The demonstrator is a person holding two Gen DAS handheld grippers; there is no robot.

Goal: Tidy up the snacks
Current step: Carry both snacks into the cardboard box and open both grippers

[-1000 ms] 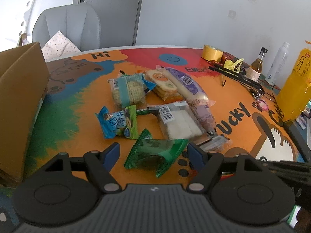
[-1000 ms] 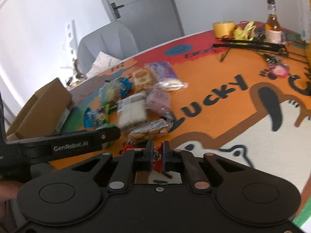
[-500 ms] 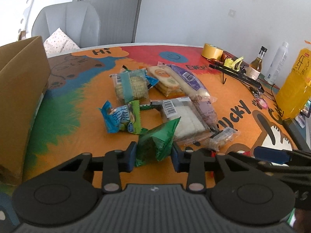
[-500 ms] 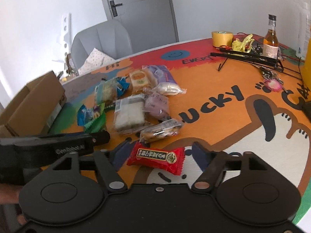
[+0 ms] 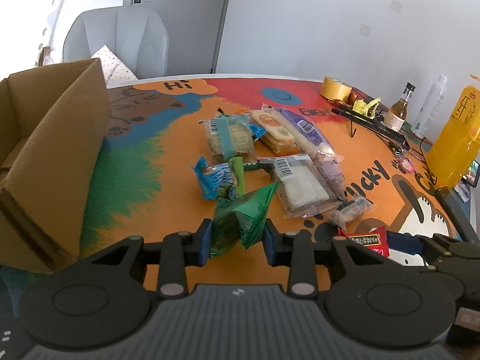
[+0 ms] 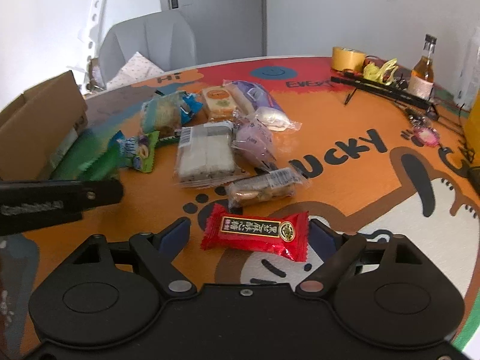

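White walls, a grey door and a grey chair (image 5: 117,39) stand behind a round table (image 5: 144,162) with a bright cartoon print. At the left edge of the left wrist view a cardboard box (image 5: 51,150) is open, and what shows of its inside looks bare, so I judge that the sorting is only at its beginning.

The left gripper (image 5: 237,237) is narrow and squeezes a green packet (image 5: 240,219) between its blue pads – the packet is lifted a little, low in the centre of the frame. The right gripper (image 6: 249,237) has its jaws opening wide; a red packet (image 6: 258,234) lies flat on the table between them, and the pads do not press it. It lies apart from the heap, near the bottom of the right wrist view.

Most snacks wait in a loose heap (image 6: 210,138) in the middle of the table: a blue wrapper (image 5: 213,177), a clear pack of white bars (image 5: 300,180), a purple pouch and others. None of these is in the box yet – so almost all of the work is left. Bottles and a tape roll (image 5: 334,88) at the upper right look like no part of the task.
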